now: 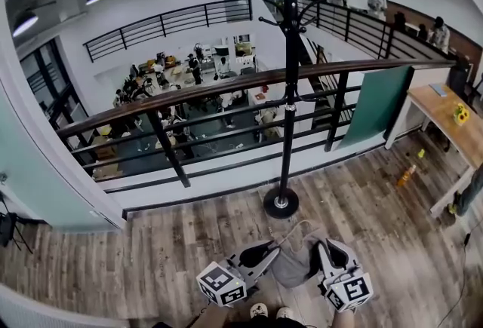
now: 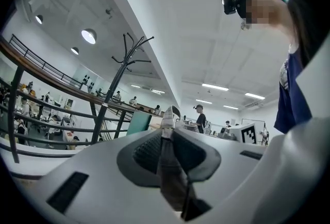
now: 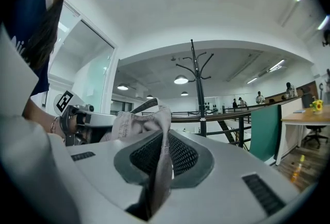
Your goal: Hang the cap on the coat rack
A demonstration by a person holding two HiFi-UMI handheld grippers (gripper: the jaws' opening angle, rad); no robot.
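Note:
A grey-beige cap (image 1: 296,259) hangs between my two grippers, low in the head view, just in front of the person's feet. My left gripper (image 1: 266,253) is shut on the cap's left edge; its fabric (image 2: 170,166) is pinched between the jaws. On the cap's right side, my right gripper (image 1: 323,251) is shut too, with cloth (image 3: 157,166) clamped in the jaws and bunched above them. The black coat rack (image 1: 287,55) stands straight ahead by the railing, its round base (image 1: 281,203) on the wood floor. Its hooks (image 3: 193,66) branch out at the top.
A dark railing (image 1: 226,89) runs behind the rack, over a drop to a lower floor with people. A green panel (image 1: 381,102) leans at the right, beside a wooden table (image 1: 453,127) with yellow flowers. An orange bottle (image 1: 406,176) lies on the floor.

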